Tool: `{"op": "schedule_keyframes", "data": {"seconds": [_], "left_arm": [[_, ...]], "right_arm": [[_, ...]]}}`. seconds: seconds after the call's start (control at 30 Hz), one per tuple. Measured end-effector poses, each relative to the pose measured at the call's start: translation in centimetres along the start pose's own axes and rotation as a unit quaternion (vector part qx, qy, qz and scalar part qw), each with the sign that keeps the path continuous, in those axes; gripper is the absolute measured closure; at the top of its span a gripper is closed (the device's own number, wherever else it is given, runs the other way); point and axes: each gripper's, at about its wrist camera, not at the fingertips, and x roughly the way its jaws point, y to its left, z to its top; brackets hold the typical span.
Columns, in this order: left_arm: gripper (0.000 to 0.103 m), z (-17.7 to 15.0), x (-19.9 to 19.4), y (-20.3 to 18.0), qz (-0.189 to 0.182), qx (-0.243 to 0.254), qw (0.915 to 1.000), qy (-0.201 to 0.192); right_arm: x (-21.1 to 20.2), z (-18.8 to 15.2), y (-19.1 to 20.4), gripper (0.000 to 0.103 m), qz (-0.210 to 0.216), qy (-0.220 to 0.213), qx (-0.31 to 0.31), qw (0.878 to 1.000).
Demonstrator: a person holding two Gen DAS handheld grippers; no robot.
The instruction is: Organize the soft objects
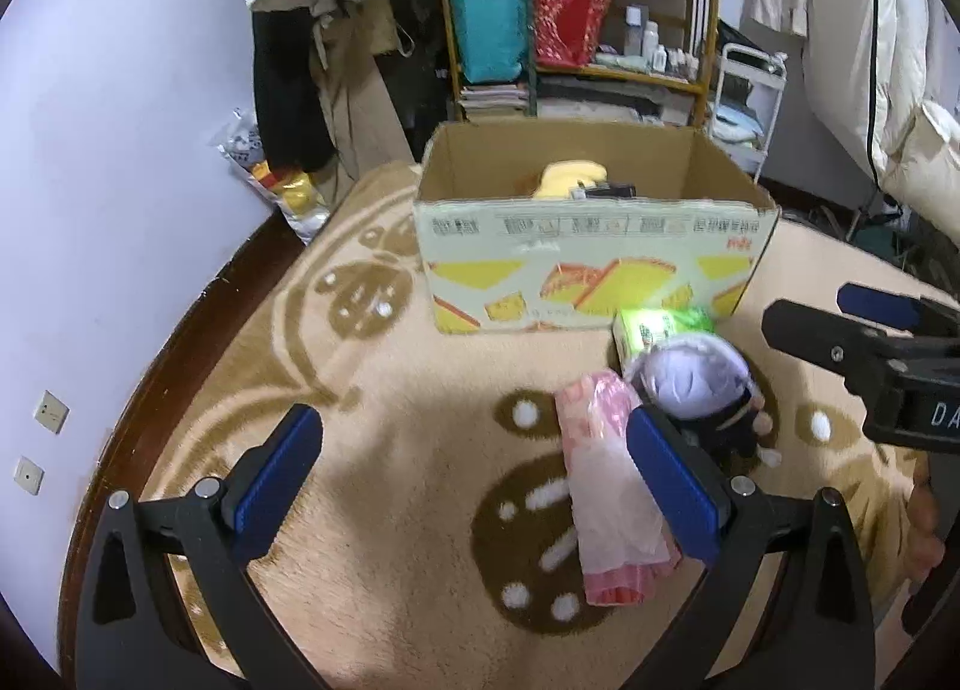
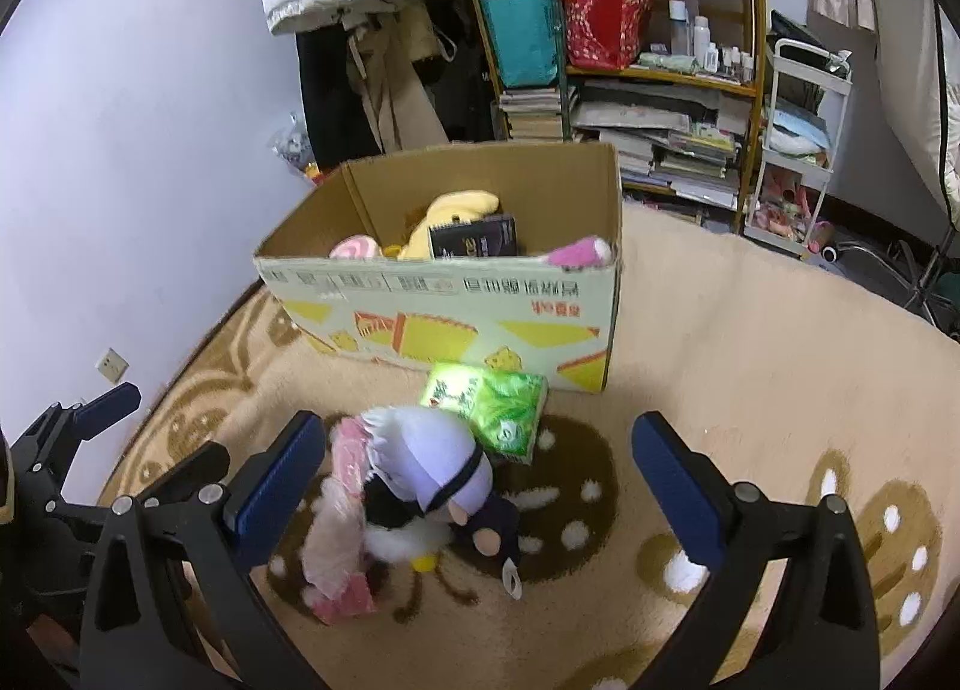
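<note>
**Both grippers open above soft items on the rug**

The left gripper (image 1: 474,480) hangs over the beige patterned rug (image 1: 420,390) with its jaws spread wide and nothing between them. Its right finger sits in front of a pink plastic-wrapped packet (image 1: 606,486), which lies flat on the rug. Just right of the packet lies a plush doll (image 1: 696,384) with a pale lilac head and dark body, touching or nearly touching the packet. A green tissue pack (image 1: 654,330) rests just beyond the doll, close against the near wall of the cardboard box (image 1: 588,270).

The right gripper (image 2: 474,486) is also spread open and empty, hovering above the same doll (image 2: 438,474); the pink packet (image 2: 342,516) lies to the doll's left and the green pack (image 2: 498,408) just behind it.

The box stands open on the rug. Inside, a yellow plush toy (image 2: 444,216), a dark booklet (image 2: 474,237) leaning against it, and pink soft toys (image 2: 579,252) at the near rim are visible. A cluttered shelf unit (image 2: 660,60) stands far behind the box.
</note>
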Motion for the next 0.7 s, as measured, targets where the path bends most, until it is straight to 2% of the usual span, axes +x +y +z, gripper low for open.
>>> {"op": "schedule_keyframes", "data": {"seconds": [0.37, 0.7], "left_arm": [[0.002, -1.4, 2.2, -1.0, -0.014, 0.013, 0.9995, 0.027], [0.002, -2.1, 3.1, -2.4, -0.034, 0.035, 0.9982, 0.037]], "right_arm": [[2.6, -0.7, -0.1, 0.0, 0.009, 0.03, -0.001, 1.0], [5.1, -1.1, -0.3, 0.0, 0.015, 0.057, 0.01, 0.998]]}}
